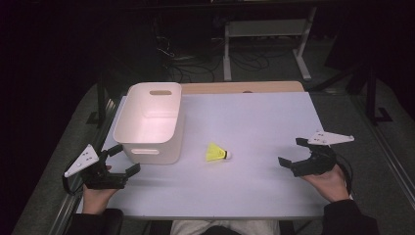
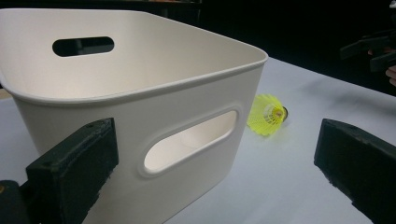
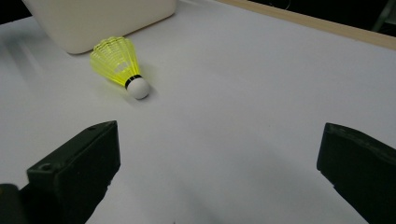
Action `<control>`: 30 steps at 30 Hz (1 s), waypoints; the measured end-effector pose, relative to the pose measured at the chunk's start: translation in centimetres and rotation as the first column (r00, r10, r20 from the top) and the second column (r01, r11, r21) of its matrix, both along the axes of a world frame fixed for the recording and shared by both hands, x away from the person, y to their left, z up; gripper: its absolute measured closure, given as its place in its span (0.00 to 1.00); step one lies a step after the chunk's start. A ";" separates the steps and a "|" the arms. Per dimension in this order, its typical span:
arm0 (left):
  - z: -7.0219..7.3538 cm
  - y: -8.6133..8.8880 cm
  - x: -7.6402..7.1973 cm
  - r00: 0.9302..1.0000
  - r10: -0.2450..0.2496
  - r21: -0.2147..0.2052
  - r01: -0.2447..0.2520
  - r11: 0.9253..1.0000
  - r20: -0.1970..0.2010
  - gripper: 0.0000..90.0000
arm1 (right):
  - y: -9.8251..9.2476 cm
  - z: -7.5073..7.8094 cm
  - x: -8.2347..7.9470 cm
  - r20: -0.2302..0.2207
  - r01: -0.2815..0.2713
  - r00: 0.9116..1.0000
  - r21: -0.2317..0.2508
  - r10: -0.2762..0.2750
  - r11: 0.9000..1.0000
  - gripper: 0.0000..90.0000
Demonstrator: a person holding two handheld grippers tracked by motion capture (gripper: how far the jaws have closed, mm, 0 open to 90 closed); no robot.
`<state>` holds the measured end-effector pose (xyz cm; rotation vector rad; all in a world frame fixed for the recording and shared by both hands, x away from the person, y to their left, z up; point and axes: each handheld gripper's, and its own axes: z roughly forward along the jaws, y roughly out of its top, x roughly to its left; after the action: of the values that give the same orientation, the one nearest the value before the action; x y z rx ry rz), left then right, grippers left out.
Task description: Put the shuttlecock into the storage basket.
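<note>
A yellow shuttlecock (image 1: 217,152) with a white cork lies on its side on the white table (image 1: 254,122), just right of a white plastic bin (image 1: 151,122) that looks empty. My left gripper (image 1: 121,159) is held open at the table's front left, close to the bin's near wall (image 2: 187,144); from there the shuttlecock (image 2: 267,115) lies past the bin's corner. My right gripper (image 1: 293,152) is open at the right of the table, with the shuttlecock (image 3: 120,65) some way ahead of it, its cork pointing toward the jaws. Nothing is between either pair of jaws.
The bin (image 3: 100,21) has handle slots in its near and far walls. A wooden strip (image 1: 242,87) runs along the table's far edge. Beyond it stand a white table frame (image 1: 266,44) and cables on a dark floor.
</note>
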<state>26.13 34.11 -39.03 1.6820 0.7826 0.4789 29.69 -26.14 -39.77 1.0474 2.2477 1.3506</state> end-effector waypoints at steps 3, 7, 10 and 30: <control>0.0 0.0 0.0 1.000 0.001 0.000 -0.001 1.000 -0.001 0.00 | 0.1 0.4 0.2 0.001 0.000 1.000 -0.002 0.000 1.000 0.00; 0.0 0.0 0.0 1.000 0.000 0.000 0.000 1.000 -0.001 0.00 | 0.1 1.0 0.4 -0.001 -0.006 1.000 -0.006 0.006 1.000 0.00; 0.0 0.0 0.0 1.000 -0.001 -0.001 0.001 1.000 -0.003 0.00 | 0.3 1.3 0.7 -0.011 -0.012 1.000 -0.009 0.012 1.000 0.00; 0.0 0.0 0.0 1.000 -0.003 -0.001 0.003 1.000 -0.003 0.00 | 0.9 3.4 2.1 -0.029 -0.047 0.999 -0.043 0.045 0.998 0.00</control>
<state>26.12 34.07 -39.06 1.6834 0.7822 0.4733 31.76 -25.25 -36.40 1.0121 2.3249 1.3059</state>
